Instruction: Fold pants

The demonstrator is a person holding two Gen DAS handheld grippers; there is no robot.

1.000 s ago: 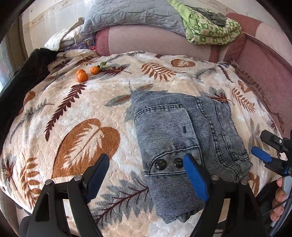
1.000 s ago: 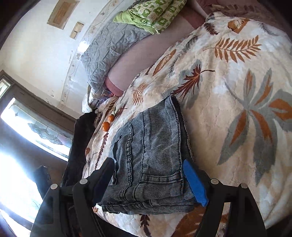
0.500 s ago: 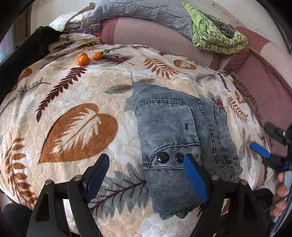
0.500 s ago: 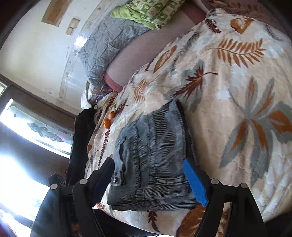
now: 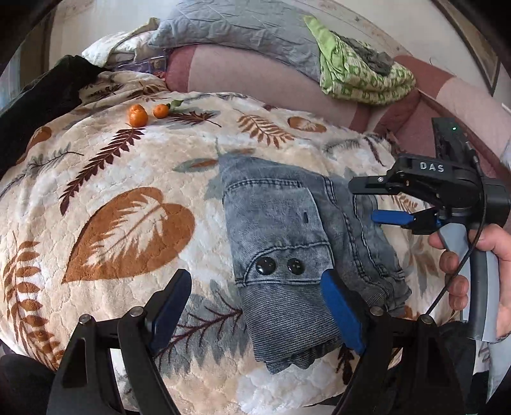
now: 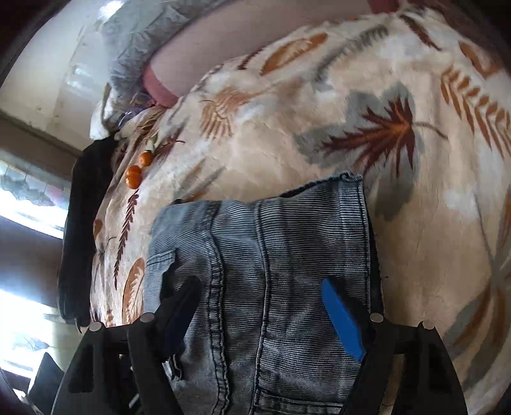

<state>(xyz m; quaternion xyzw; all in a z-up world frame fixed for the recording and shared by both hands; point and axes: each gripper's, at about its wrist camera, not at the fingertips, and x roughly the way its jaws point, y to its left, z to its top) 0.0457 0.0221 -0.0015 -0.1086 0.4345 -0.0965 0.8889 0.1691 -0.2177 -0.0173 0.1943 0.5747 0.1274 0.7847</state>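
Note:
Grey-blue denim pants lie folded into a compact stack on the leaf-print blanket; two black buttons face up near their front edge. My left gripper hovers open over the near left part of the stack, one blue pad above the blanket, the other above the denim. My right gripper, held by a hand, stands open over the right side of the pants. In the right wrist view the pants fill the space under the open right gripper, with nothing pinched.
Two small oranges lie on the blanket at the back left. A folded green patterned cloth and a grey pillow rest on the pink sofa back. Dark fabric hangs at the left edge.
My right gripper has swung in from the right edge to above the pants, and its view has closed in on the denim. The left view has shifted slightly.

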